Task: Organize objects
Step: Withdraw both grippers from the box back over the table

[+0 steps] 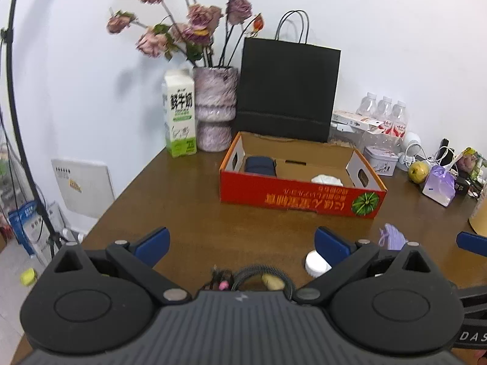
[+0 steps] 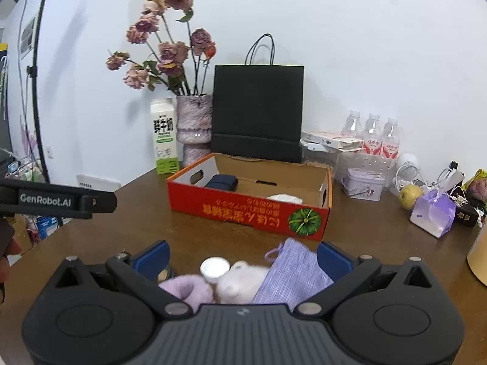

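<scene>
Red box [image 1: 301, 196] w/ navy item inside; left claw [image 1: 242, 245] & right claw [image 2: 243, 258] both released.

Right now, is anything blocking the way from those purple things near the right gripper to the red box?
Nothing visible does. The purple pouch lies just in front of the red box, with only bare table between them. The open right gripper hovers over the pouch.

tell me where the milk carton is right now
The milk carton stands upright at the table's far left, touching or nearly touching the flower vase on its right.
</scene>
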Action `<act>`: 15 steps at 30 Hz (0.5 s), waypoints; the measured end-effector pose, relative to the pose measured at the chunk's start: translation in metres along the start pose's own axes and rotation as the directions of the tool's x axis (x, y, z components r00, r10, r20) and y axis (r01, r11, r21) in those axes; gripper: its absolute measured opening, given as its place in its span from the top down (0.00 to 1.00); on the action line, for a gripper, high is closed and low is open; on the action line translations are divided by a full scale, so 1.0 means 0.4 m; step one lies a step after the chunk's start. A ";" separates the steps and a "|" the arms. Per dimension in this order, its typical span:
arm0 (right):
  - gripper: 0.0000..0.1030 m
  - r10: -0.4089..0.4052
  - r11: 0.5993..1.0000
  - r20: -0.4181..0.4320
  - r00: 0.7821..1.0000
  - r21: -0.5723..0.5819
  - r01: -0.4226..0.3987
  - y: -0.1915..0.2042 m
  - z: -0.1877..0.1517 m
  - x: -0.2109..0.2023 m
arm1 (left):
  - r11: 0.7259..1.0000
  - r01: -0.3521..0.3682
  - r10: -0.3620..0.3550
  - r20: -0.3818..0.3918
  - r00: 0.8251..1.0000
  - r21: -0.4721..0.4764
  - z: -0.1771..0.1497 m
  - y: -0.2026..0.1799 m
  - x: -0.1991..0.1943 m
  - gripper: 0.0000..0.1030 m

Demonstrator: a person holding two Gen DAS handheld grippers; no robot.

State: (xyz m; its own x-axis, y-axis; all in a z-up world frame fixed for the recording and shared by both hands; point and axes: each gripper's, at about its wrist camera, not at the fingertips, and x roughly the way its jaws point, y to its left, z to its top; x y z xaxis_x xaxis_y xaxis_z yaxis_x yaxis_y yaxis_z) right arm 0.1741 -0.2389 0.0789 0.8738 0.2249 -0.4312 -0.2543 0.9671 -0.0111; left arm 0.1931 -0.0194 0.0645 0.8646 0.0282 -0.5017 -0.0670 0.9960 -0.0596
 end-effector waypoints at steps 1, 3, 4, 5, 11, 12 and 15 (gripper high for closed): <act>0.00 0.007 1.000 0.001 1.000 -0.002 -0.007 0.005 -0.011 -0.007 | 1.000 -0.002 0.002 -0.001 1.000 -0.006 -0.012 0.009 -0.006 0.00; 0.00 0.019 1.000 -0.004 1.000 -0.007 -0.019 0.016 -0.032 -0.017 | 1.000 -0.011 0.011 -0.001 1.000 -0.016 -0.036 0.026 -0.018 0.00; 0.00 0.026 1.000 -0.008 1.000 -0.010 -0.026 0.023 -0.043 -0.021 | 1.000 -0.016 0.016 -0.003 1.000 -0.021 -0.048 0.035 -0.022 0.00; 0.00 0.033 0.999 -0.011 0.999 -0.013 -0.033 0.028 -0.054 -0.024 | 0.999 -0.022 0.022 -0.004 1.000 -0.025 -0.061 0.045 -0.027 0.00; 0.00 0.071 0.997 -0.036 0.997 -0.015 -0.072 0.066 -0.102 -0.024 | 0.997 -0.054 0.053 -0.020 0.998 -0.047 -0.130 0.102 -0.049 0.00; 0.00 0.077 0.997 -0.039 0.996 -0.017 -0.078 0.073 -0.108 -0.022 | 0.997 -0.059 0.057 -0.022 0.998 -0.048 -0.139 0.111 -0.051 0.00; 0.00 0.089 0.996 -0.045 0.995 -0.020 -0.090 0.092 -0.123 -0.021 | 0.996 -0.068 0.067 -0.028 0.997 -0.055 -0.161 0.137 -0.060 0.00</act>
State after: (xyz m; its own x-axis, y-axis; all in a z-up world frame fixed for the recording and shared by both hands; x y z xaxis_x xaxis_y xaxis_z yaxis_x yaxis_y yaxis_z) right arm 0.1370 -0.2110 0.0378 0.8282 0.3047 -0.4703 -0.3404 0.9402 0.0097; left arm 0.1368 0.0288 0.0176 0.8441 0.0925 -0.5282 -0.1534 0.9855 -0.0726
